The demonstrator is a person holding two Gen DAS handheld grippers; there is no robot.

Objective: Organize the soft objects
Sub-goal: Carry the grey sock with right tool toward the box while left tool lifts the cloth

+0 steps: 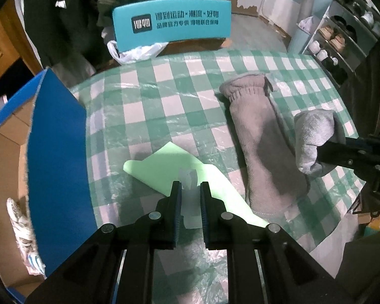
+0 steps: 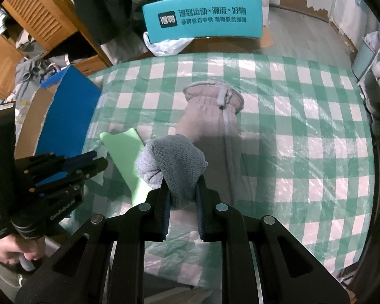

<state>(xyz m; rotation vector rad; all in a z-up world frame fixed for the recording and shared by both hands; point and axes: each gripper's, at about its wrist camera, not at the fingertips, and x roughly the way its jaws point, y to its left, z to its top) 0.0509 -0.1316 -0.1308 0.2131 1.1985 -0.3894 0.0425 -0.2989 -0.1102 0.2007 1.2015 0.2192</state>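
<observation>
Two grey fleece socks: one long grey sock (image 1: 263,141) flat on the green-checked plastic-covered table (image 1: 149,101), one bunched grey sock (image 2: 172,162) lifted, pinched in right gripper (image 2: 182,195) tongs. One pale green sheet (image 1: 164,167) lies left of it. Left gripper (image 1: 191,190) low over the sheet, tongs narrow, clamping a clear plastic bit (image 1: 188,177). One blue box flap (image 1: 58,157) at the table's left.

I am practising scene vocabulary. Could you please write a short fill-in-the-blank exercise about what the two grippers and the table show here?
1. The right gripper is shut on a ____ sock.
2. The long grey sock lies flat on the ____ checked tablecloth.
3. The left gripper pinches a clear wrapper above a light green ____.

Missing words: grey; green-and-white; sheet
</observation>
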